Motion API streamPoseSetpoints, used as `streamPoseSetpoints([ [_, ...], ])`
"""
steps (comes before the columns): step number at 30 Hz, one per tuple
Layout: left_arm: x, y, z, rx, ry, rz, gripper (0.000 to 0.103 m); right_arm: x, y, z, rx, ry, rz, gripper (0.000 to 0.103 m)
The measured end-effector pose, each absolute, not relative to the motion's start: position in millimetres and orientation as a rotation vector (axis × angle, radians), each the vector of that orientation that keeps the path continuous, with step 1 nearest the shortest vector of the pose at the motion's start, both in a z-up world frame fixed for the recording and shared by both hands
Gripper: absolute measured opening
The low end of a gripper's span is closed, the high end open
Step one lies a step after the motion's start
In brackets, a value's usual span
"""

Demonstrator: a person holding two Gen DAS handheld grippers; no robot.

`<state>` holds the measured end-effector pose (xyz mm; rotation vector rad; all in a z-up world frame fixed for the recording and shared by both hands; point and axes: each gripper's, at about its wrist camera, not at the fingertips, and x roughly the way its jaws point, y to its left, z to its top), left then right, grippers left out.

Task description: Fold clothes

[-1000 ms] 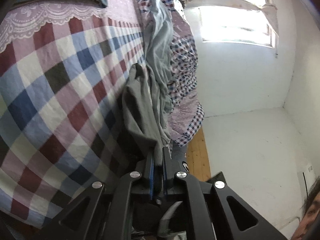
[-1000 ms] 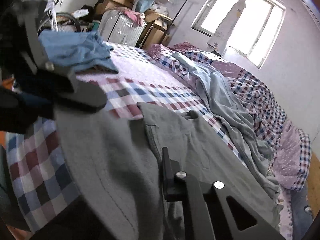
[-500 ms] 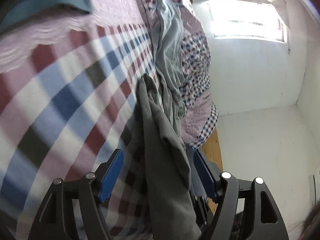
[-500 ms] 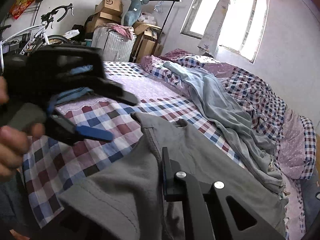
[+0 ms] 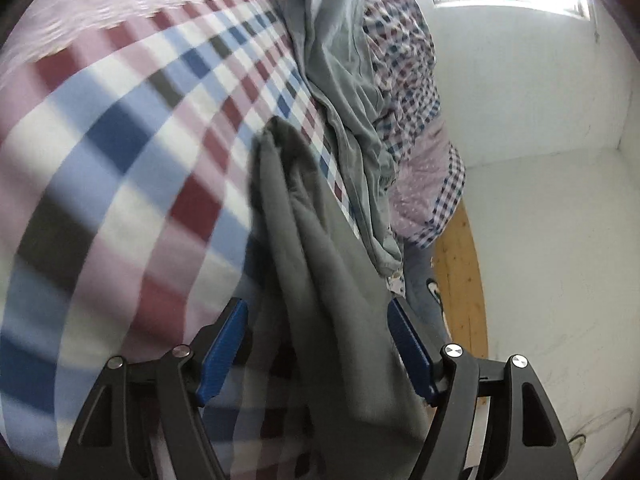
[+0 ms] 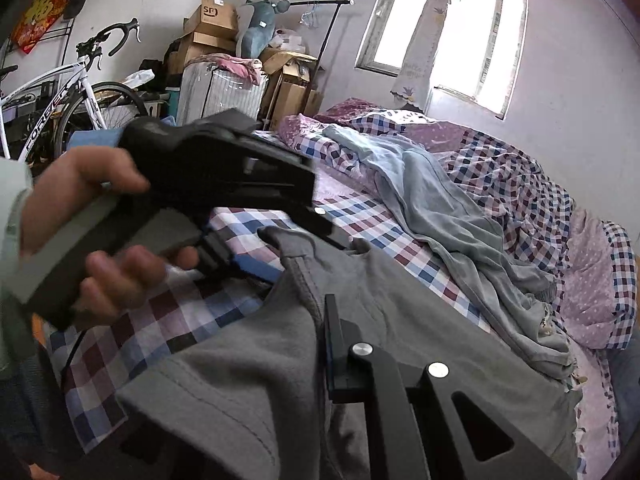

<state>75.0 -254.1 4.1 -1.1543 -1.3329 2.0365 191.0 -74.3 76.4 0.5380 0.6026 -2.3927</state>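
Note:
A grey T-shirt (image 5: 320,280) hangs loosely between the blue pads (image 5: 224,344) of my left gripper (image 5: 316,344), which is open and not clamping it. In the right wrist view the same grey T-shirt (image 6: 400,312) is lifted off the checked bed sheet (image 6: 360,220), its hem drooping at lower left. My right gripper (image 6: 326,316) is shut on the shirt's fabric; one finger shows and cloth hides the other. A person's hand (image 6: 100,216) holds the left gripper's handle just left of the shirt's collar.
A light blue-grey garment (image 6: 440,208) lies crumpled along the bed beside a checked quilt (image 6: 520,184). A bicycle (image 6: 60,92), cardboard boxes (image 6: 212,20) and a clothes rail stand behind the bed. Wooden floor (image 5: 464,280) and a white wall border the bed's far side.
My left gripper was shut on the grey shirt, then opened and let it go; the fabric now hangs free between its fingers. The right gripper stayed shut and lifted the shirt slightly.

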Motion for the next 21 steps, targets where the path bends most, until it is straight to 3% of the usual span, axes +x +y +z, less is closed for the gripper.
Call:
streamPoseSetpoints([
  [11,1,-237,10,-1.249,-1.163,2.038,0.076,200,-63,90,0.51,0.564,-2.391,0.004],
  [16,-23,-235,5,-1.262,-1.139,2.032,0.071,204,-52,98,0.504,0.536,-2.388,0.004],
  [20,-37,-236,-4,-1.286,-1.142,2.01,0.037,207,-44,100,0.514,0.516,-2.384,0.004],
  [21,-38,-235,-7,-1.299,-1.138,2.002,0.034,208,-43,101,0.517,0.513,-2.382,0.004],
])
